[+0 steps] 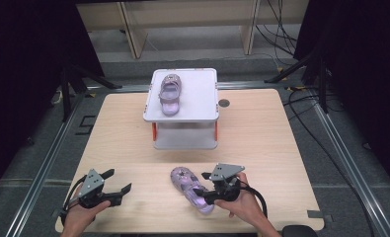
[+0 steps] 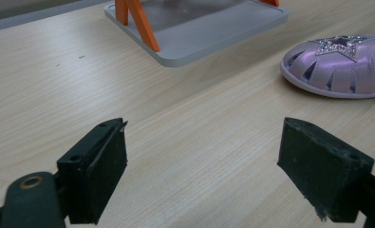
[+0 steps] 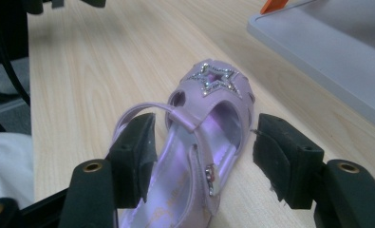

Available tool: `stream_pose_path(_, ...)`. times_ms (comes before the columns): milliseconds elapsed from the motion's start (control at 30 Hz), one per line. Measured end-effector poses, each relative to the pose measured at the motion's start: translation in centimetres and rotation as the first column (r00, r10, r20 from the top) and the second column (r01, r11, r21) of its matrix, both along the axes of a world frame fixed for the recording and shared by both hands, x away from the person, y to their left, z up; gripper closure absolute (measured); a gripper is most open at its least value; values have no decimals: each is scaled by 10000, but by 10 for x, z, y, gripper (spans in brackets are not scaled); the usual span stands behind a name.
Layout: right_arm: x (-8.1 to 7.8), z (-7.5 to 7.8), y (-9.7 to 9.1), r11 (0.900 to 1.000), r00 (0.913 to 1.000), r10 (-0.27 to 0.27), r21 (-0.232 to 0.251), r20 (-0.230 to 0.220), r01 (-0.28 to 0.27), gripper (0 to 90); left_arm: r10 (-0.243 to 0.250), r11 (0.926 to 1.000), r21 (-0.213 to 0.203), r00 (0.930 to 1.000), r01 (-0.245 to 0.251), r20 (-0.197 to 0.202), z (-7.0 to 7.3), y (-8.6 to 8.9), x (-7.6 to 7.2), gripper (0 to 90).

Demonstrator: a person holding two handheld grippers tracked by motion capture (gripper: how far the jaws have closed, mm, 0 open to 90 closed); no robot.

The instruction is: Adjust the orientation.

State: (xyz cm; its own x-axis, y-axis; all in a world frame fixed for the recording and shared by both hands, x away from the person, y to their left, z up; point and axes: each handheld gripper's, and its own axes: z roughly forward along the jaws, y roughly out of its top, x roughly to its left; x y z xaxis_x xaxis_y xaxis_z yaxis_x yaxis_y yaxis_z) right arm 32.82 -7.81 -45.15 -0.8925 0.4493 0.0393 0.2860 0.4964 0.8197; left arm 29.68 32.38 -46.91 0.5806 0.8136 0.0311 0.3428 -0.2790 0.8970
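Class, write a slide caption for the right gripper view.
Open right gripper straddling a purple sandal on the table.

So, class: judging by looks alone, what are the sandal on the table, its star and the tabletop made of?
Sandal: probably soft plastic or faux leather; its lilac surface shows a pearly sheen.
Star: seemingly rhinestones or glitter, given its sparkling grains.
Tabletop: pale wood or wood-look laminate, with matte, straight grain lines.

One sandal (image 1: 170, 94) lay on the rack's (image 1: 202, 116) top shelf at mid-desk (image 1: 271, 143); another sandal (image 1: 190, 188) lay before the rack.
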Motion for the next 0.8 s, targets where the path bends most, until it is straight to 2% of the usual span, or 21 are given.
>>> stream_pose_path(133, 0, -4, 8, 9993, 9998, 32, -379, 182, -26, 393, -62, 9999, 100, 10000, 62, 24, 1, 0, 1, 158)
stream_pose_path(167, -1, -5, 10, 9993, 9999, 3, -374, 141, 3, 393, -22, 10000, -68, 10000, 22, -11, 0, -1, 0, 158)
stream_pose_path(233, -1, -7, 14, 9985, 9997, 59, -553, 237, -45, 392, -4, 10000, -8, 10000, 4, -12, 0, -1, 0, 158)
stream_pose_path(367, -1, -9, 23, 9984, 9998, 31, -570, 209, -19, 387, -112, 9999, -30, 9999, 112, 38, 0, 0, 1, 158)
stream_pose_path(467, -2, -8, 29, 9977, 9995, 83, -674, 311, -62, 387, -1, 10000, -76, 10000, 1, 2, 1, 0, 0, 158)
stream_pose_path(533, -2, -8, 31, 9978, 9994, 77, -667, 343, -54, 385, 40, 9999, 159, 10000, -39, -56, 1, 1, 0, 158)
stream_pose_path(567, -1, -8, 31, 9980, 9995, 44, -631, 300, -25, 384, 50, 10000, -51, 10000, -50, -16, 0, 0, 0, 158)
stream_pose_path(733, 1, -9, 34, 9995, 9999, -104, -304, 35, 105, 382, -52, 10000, -65, 10000, 53, 9, -1, -1, 1, 158)
stream_pose_path(800, 1, -8, 37, 9995, 10000, -29, -315, -28, 28, 379, -50, 10000, -73, 10000, 51, 11, 0, -1, 1, 158)
